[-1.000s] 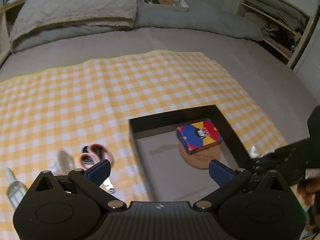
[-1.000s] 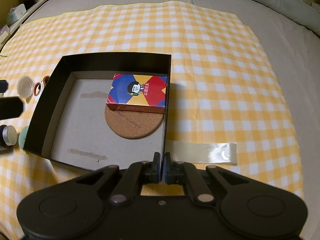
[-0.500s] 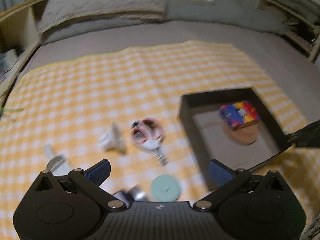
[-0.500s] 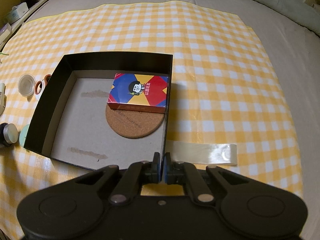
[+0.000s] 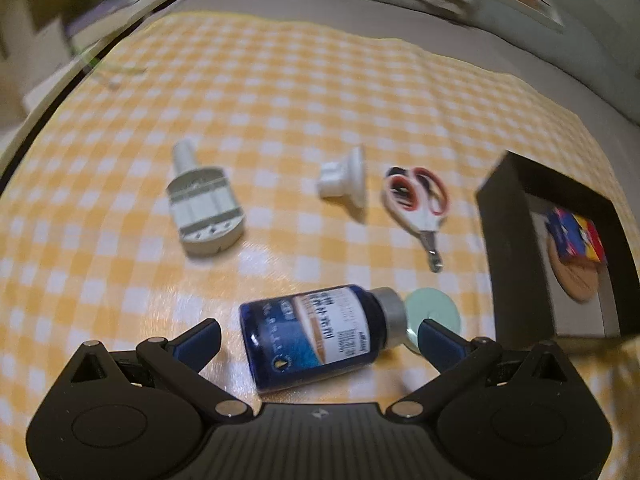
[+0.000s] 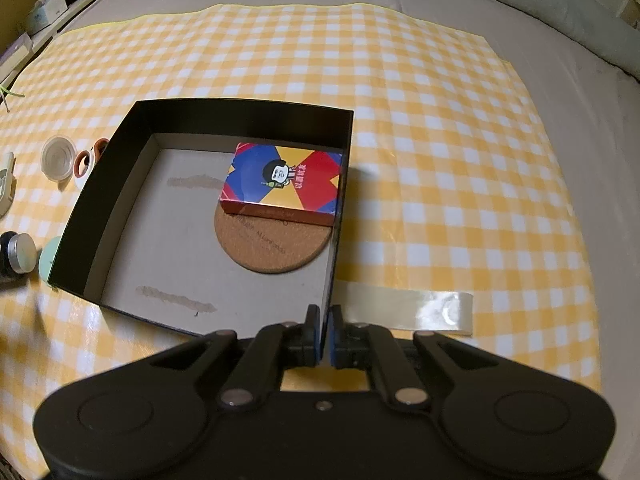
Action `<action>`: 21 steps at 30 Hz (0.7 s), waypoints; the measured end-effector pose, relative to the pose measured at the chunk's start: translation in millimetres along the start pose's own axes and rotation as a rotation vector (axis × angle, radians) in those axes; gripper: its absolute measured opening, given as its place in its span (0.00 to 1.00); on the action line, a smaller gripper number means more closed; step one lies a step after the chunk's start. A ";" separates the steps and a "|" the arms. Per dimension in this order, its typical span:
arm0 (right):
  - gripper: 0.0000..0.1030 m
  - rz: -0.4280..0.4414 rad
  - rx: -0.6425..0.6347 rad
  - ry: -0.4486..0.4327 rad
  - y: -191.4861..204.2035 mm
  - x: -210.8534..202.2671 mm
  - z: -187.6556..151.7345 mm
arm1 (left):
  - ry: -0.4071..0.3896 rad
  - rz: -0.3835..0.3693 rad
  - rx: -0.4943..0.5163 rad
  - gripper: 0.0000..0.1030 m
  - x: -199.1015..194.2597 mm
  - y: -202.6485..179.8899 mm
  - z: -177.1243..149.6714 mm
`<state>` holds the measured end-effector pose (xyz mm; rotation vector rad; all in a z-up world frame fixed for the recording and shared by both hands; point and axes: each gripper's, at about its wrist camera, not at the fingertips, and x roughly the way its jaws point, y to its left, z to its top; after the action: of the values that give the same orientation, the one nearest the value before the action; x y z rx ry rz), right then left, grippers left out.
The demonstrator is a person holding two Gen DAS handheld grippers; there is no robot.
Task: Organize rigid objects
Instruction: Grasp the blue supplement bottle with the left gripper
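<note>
Left wrist view puts the dark blue bottle with a printed label and a silver cap (image 5: 320, 336) lying on its side on the yellow-and-white checked cloth (image 5: 280, 92), between the 2 blue-padded fingers of the left gripper (image 5: 320, 338), which stand wide apart and touch nothing. My judgement is that the step in hand is picking up this bottle for the black open-topped cardboard box (image 6: 240, 114). To do it well, the pads should close across the labelled body rather than the cap, since a round bottle on its side is likely to roll or pivot if pinched off-centre. The pale green round disc (image 5: 434, 312) lies just beside the cap, touching or nearly so, close to the right-hand pad, so the fingers should come down clear of it. Farther out lie the small red-and-white scissors (image 5: 418, 204), a white flanged plastic fitting (image 5: 346, 178) and a grey-white block with a stubby handle (image 5: 202, 204), all well apart from the bottle. Right wrist view shows the right gripper (image 6: 324, 334) with its fingers together on the near corner of the box wall, apparently steadying it. Inside, a colourful card box (image 6: 282, 178) rests partly on a round cork coaster (image 6: 272, 246) by the right wall, leaving the left half of the floor free for the bottle.
</note>
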<state>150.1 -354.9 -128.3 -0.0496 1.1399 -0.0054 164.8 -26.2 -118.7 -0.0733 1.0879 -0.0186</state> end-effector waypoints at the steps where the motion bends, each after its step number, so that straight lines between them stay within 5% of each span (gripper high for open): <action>1: 0.05 0.000 -0.001 0.000 0.6 -0.1 -0.2 | 0.003 0.005 -0.030 1.00 2.2 2.4 -1.0; 8: 0.05 -0.003 -0.015 0.002 0.7 -0.7 -0.3 | 0.006 0.059 -0.134 1.00 12.9 -3.3 -6.9; 14: 0.05 0.000 -0.023 0.002 0.4 0.0 -0.7 | -0.029 0.168 -0.089 1.00 23.1 -20.8 -2.8; 21: 0.05 0.011 -0.026 0.000 -1.2 -2.2 -1.8 | -0.031 0.207 -0.070 0.97 35.4 -23.0 0.0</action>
<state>147.6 -356.1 -126.9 -0.0665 1.1399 0.0186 181.8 -51.0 -148.5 -0.0234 1.0605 0.2061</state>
